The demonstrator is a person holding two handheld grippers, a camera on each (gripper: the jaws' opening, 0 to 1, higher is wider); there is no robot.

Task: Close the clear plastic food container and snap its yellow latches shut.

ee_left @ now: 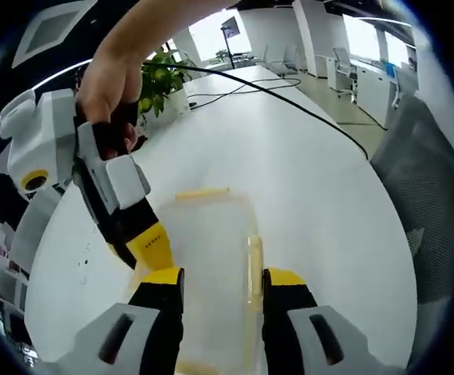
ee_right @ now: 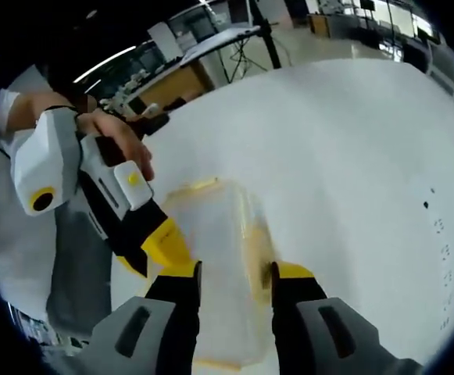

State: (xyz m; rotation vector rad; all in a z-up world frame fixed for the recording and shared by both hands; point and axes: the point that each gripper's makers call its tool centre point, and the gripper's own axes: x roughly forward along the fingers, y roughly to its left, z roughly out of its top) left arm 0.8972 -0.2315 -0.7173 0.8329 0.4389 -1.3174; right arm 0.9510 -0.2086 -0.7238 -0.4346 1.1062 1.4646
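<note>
1. Clear container (ee_left: 211, 266) with yellow latches (ee_left: 253, 266) sits on the white table (ee_left: 305, 172).
2. Left gripper (ee_left: 223, 285): jaws wide, straddling the container.
3. Right gripper (ee_right: 234, 281): jaws wide, likewise straddling it.

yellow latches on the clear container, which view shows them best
The left gripper view: a far-end yellow latch and a long side latch stand out clearly against the white table. The right gripper view shows the same container hazier, its latches paler.
</note>
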